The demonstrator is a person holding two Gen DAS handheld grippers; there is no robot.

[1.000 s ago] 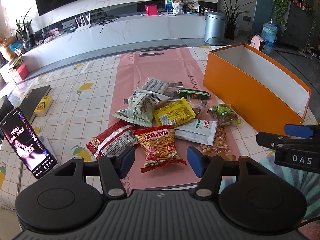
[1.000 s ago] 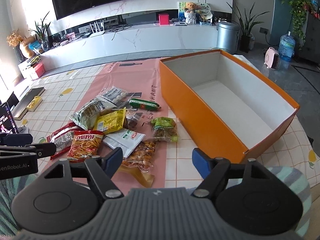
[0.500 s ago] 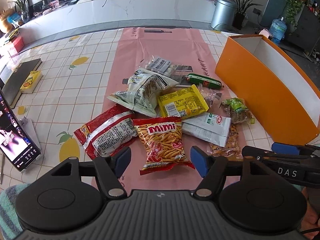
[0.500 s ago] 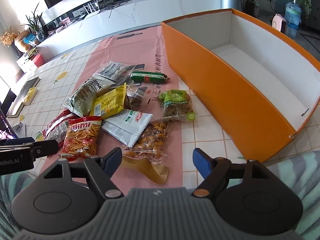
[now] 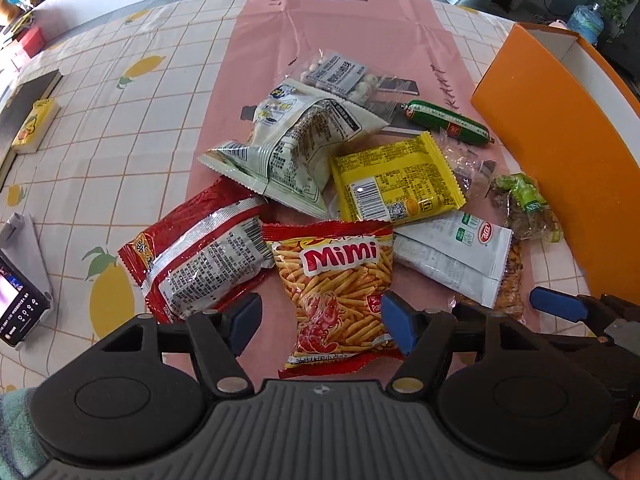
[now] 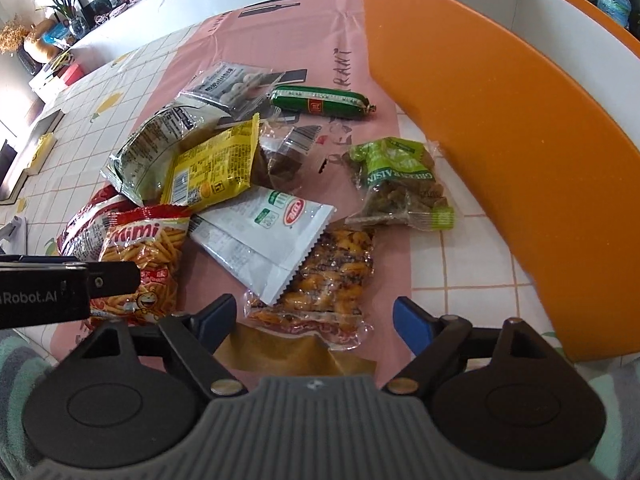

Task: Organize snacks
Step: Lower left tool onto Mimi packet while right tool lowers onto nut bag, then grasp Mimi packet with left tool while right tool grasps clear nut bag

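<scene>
surface: tiled lemon-print tablecloth (image 5: 120, 128) | on it: pink mat (image 5: 340, 28) (snacks heaped), orange box (image 6: 500, 128), phone (image 5: 16, 304)

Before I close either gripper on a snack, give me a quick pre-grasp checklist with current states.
1. Left gripper open, empty: ok.
2. Right gripper open, empty: ok.
3. Mimi bag lined up between the left fingers: ok.
4. Nut packet lined up between the right fingers: ok, but the white sachet overlaps its top corner.
5. Orange box open, within view: ok; its floor is hidden, contents cannot tell.
6. Fingertips touching the bags: cannot tell.
</scene>
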